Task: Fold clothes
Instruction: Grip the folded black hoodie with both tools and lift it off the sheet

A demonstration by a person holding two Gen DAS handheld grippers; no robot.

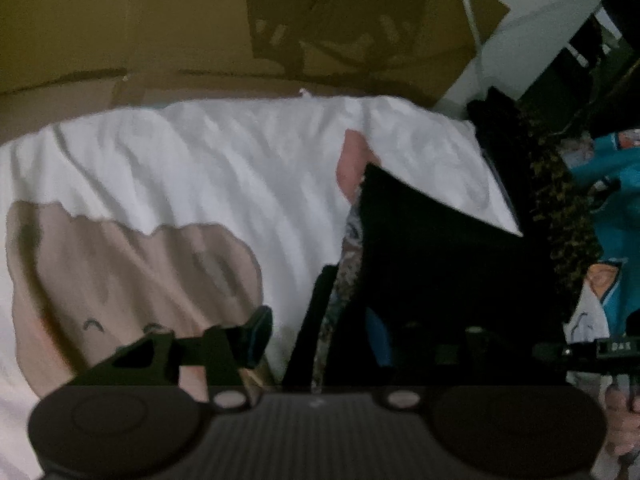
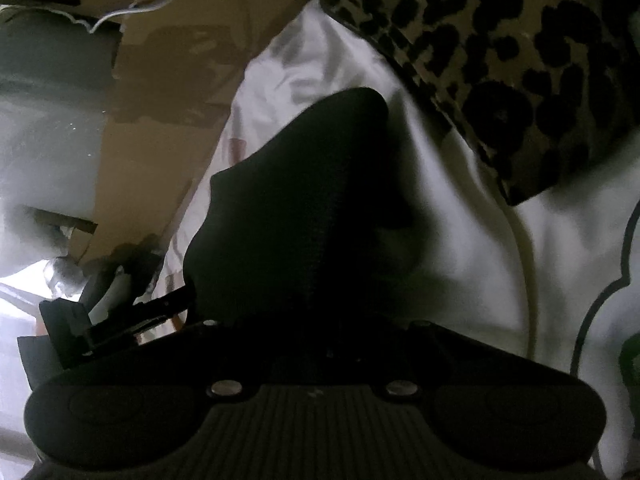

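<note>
Black garment (image 2: 304, 200): soft, limp, light, draping over right gripper (image 2: 316, 320), whose jaws are clenching it; left gripper (image 1: 360, 344) jaws sitting half-spread, grasp untellable; hem edge offering best hold.

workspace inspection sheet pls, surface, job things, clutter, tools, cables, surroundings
surface: white sheet, wrinkled.
job's things: black garment bunched up in front of the right tool and raised off the sheet; beige cloth lies flat on the sheet beside the left tool.
clutter: leopard-print fabric and teal printed fabric at the sheet's edge.
grippers: left tool, one finger visible over the beige cloth, the other lost against the black garment, grip cannot be told; right tool shut, fingertips hidden by the black garment, so contact cannot be told.
cables: thin white cord along the cardboard.
surroundings: brown cardboard behind the sheet.
</note>
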